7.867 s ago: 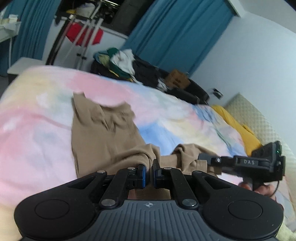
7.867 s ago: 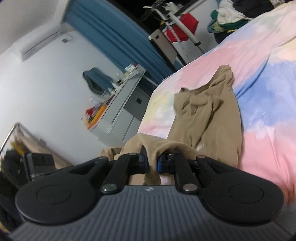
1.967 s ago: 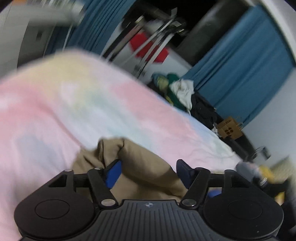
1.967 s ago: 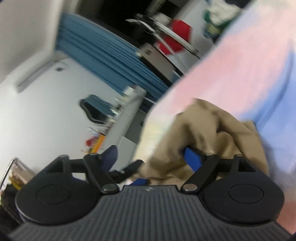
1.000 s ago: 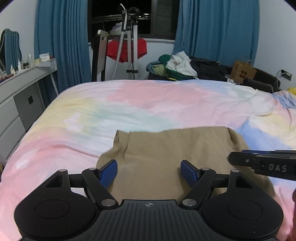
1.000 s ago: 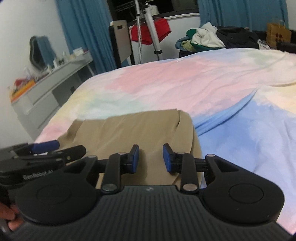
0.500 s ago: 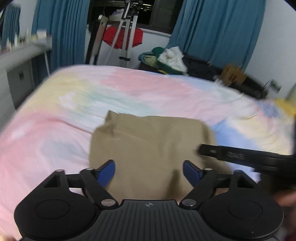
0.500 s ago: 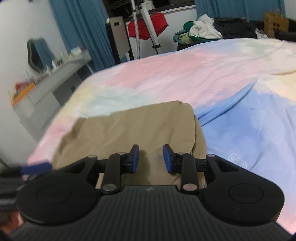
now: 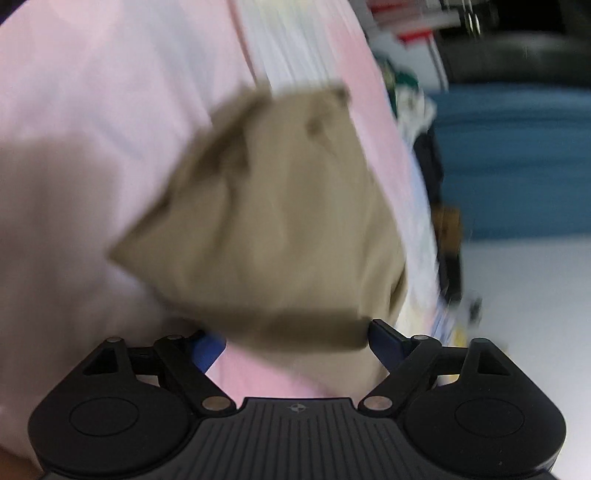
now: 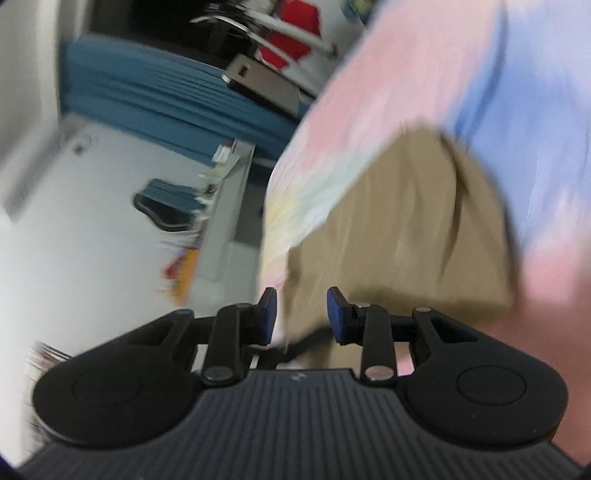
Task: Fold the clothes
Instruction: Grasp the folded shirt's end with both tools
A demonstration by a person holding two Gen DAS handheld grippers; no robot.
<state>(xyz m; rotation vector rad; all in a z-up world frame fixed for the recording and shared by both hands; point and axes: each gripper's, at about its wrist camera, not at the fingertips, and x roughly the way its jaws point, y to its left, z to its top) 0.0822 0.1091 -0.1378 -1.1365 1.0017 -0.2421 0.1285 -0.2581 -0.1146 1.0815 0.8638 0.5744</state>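
A tan garment (image 9: 280, 221) lies folded into a rough rectangle on the pastel bedspread (image 9: 92, 129); both views are tilted and motion-blurred. My left gripper (image 9: 297, 341) is wide open, its blue pads straddling the garment's near edge, the cloth overlapping the left pad. In the right wrist view the same tan garment (image 10: 399, 236) lies ahead on the bedspread (image 10: 424, 66). My right gripper (image 10: 301, 314) stands partly open at the garment's near left corner, nothing clamped between its pads.
Blue curtains (image 9: 517, 158) and a pile of clothes (image 9: 406, 99) stand beyond the bed. In the right wrist view a grey dresser (image 10: 225, 221), blue curtains (image 10: 166, 103) and a rack with a red item (image 10: 295, 26) lie left of the bed edge.
Both cameras have rolled sharply and dropped close to the garment, blurring the views. The left gripper stays wide open; the right gripper keeps its narrow gap. The garment stays folded on the bed.
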